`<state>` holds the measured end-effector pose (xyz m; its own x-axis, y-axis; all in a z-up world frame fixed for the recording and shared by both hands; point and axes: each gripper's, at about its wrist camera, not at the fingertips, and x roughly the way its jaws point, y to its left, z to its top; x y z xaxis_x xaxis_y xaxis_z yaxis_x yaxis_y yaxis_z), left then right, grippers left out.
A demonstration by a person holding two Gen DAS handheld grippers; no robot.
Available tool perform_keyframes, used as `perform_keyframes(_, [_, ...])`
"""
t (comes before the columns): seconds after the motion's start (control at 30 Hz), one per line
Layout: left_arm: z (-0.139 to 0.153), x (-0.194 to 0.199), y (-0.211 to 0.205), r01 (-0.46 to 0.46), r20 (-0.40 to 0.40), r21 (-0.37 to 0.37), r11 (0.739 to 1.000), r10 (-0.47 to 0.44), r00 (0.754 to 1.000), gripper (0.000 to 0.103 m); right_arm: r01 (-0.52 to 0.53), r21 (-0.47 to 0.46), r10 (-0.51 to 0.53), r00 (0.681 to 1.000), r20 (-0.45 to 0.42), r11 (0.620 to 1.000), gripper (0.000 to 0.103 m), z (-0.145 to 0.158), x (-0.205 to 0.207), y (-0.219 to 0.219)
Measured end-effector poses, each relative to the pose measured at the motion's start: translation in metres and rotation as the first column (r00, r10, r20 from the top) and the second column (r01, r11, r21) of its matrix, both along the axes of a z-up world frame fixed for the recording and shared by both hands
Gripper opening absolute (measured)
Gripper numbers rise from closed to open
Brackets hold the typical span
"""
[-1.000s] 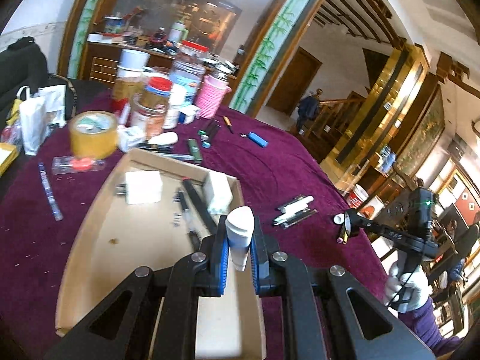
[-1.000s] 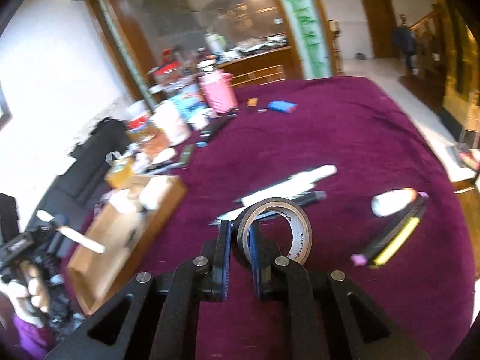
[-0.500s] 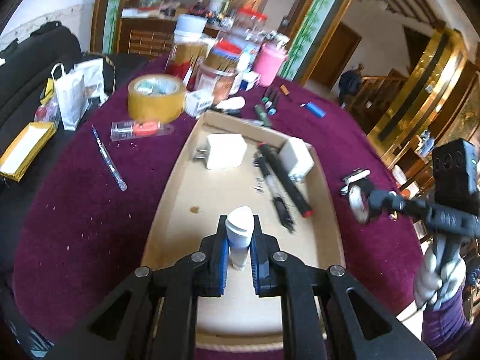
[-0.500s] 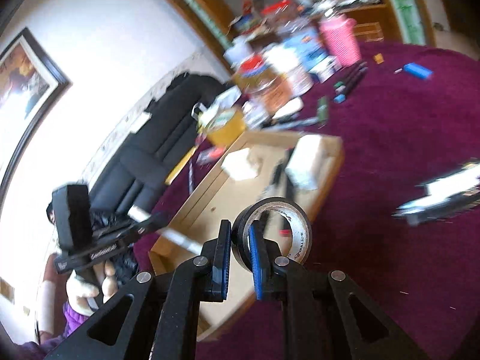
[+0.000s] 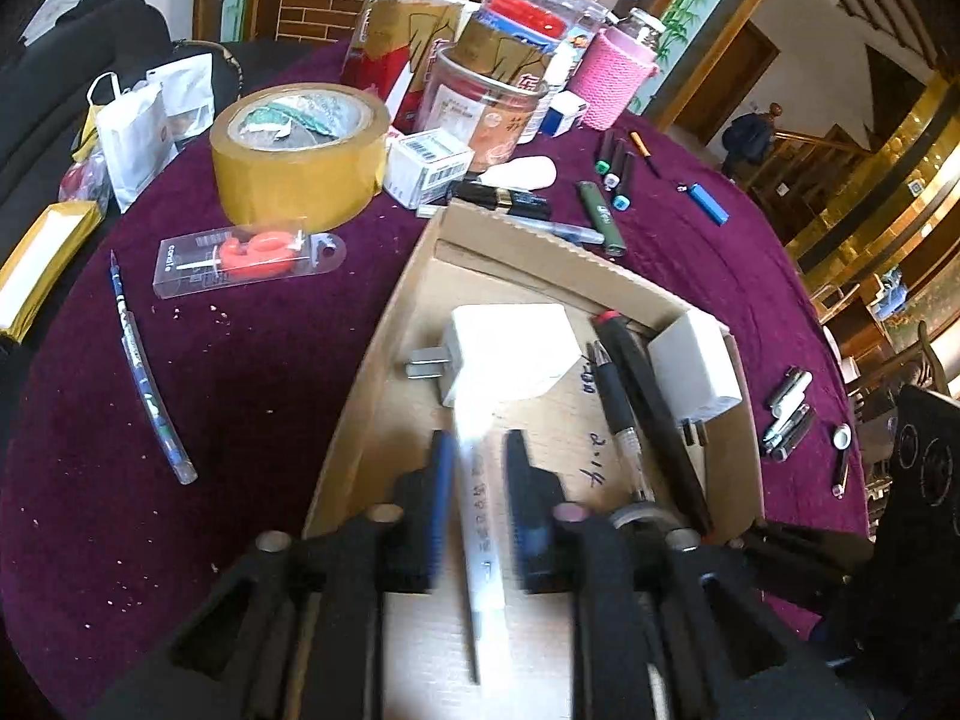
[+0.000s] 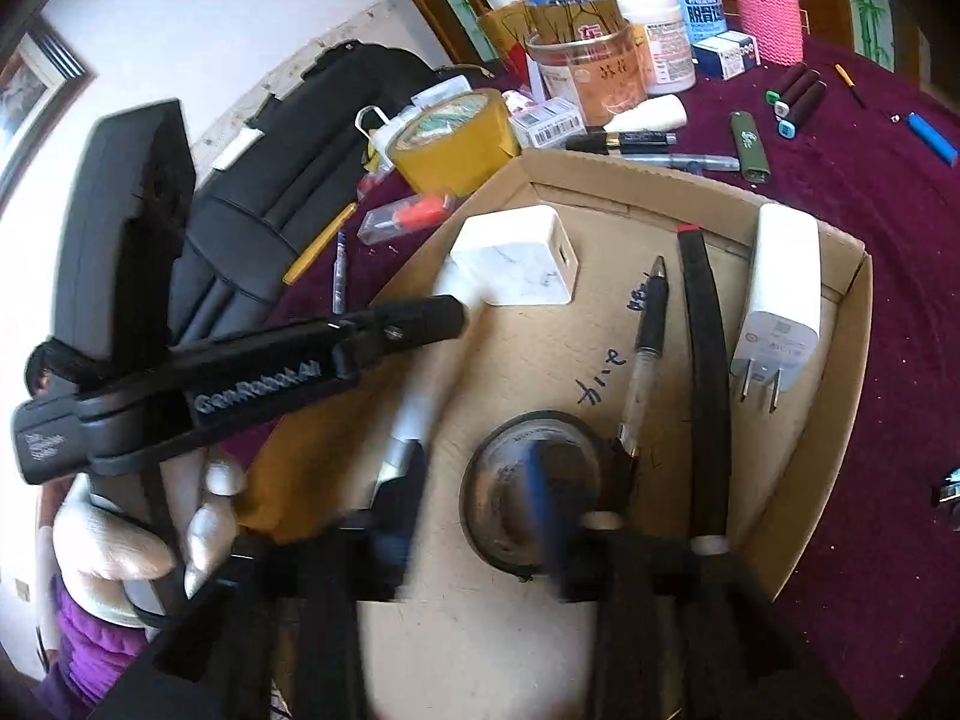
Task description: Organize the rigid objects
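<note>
Both drops into the cardboard tray (image 5: 384, 324) are under way. The left tongs (image 5: 474, 498) have just spread, the white tube (image 5: 480, 516) loose between them; the right tongs (image 6: 480, 498) have just spread around the black tape roll (image 6: 528, 492). Next, lift both clear.

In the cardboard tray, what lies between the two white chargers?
Left wrist view: a clear-barrelled pen and a long black marker lie side by side between the chargers.

**White tube loose between your left jaws over the box**

Your left gripper (image 5: 474, 480) had just been opening over the cardboard box (image 5: 396, 324). The white tube (image 5: 480, 516) lay between the parted pads, its far end by the white charger (image 5: 510, 354).
</note>
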<state>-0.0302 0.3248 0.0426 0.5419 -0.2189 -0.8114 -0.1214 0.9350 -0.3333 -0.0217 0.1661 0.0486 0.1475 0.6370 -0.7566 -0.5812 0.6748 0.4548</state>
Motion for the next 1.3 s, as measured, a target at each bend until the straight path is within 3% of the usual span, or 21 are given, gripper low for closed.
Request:
perform_keyframes(0.03, [0.003, -0.003, -0.001, -0.002, 0.016, 0.001, 1.0, 0.002, 1.0, 0.047, 0.007, 0.001, -0.007, 1.0, 0.02, 1.0, 0.059, 0.003, -0.001, -0.002])
perform_keyframes(0.07, [0.007, -0.007, -0.002, -0.009, 0.035, 0.009, 1.0, 0.009, 0.999, 0.057, 0.019, -0.004, -0.018, 0.999, 0.052, 1.0, 0.062, 0.008, -0.004, -0.006])
perform_keyframes(0.23, [0.033, -0.032, -0.008, -0.058, 0.116, 0.076, 0.995, 0.049, 0.992, 0.07, 0.087, -0.019, -0.08, 0.968, 0.238, 0.996, 0.072, 0.038, -0.02, -0.031])
perform_keyframes(0.33, [0.048, -0.052, -0.018, -0.081, 0.168, 0.12, 0.989, 0.06, 0.984, 0.071, 0.218, -0.085, -0.165, 0.896, 0.413, 0.972, 0.081, 0.055, -0.03, -0.053])
perform_keyframes(0.4, [0.056, -0.065, -0.027, -0.098, 0.201, 0.137, 0.986, 0.069, 0.977, 0.074, 0.318, -0.106, -0.219, 0.824, 0.523, 0.942, 0.086, 0.063, -0.036, -0.071])
perform_keyframes(0.5, [0.068, -0.089, -0.044, -0.12, 0.258, 0.148, 0.982, 0.079, 0.963, 0.078, 0.433, -0.094, -0.293, 0.739, 0.607, 0.897, 0.09, 0.072, -0.043, -0.103])
perform_keyframes(0.6, [0.074, -0.102, -0.063, -0.128, 0.289, 0.169, 0.977, 0.075, 0.954, 0.079, 0.536, -0.08, -0.361, 0.665, 0.654, 0.841, 0.093, 0.081, -0.05, -0.139])
perform_keyframes(0.73, [0.08, -0.114, -0.096, -0.125, 0.314, 0.219, 0.968, 0.051, 0.948, 0.082, 0.626, -0.085, -0.411, 0.602, 0.685, 0.775, 0.094, 0.083, -0.059, -0.176])
perform_keyframes(0.87, [0.084, -0.118, -0.128, -0.111, 0.324, 0.289, 0.951, 0.012, 0.946, 0.082, 0.676, -0.073, -0.455, 0.567, 0.687, 0.733, 0.094, 0.084, -0.065, -0.207])
perform_keyframes(1.3, [0.083, -0.118, -0.196, -0.011, 0.289, 0.335, 0.942, -0.092, 0.953, 0.082, 0.745, -0.035, -0.518, 0.496, 0.697, 0.666, 0.095, 0.083, -0.084, -0.267])
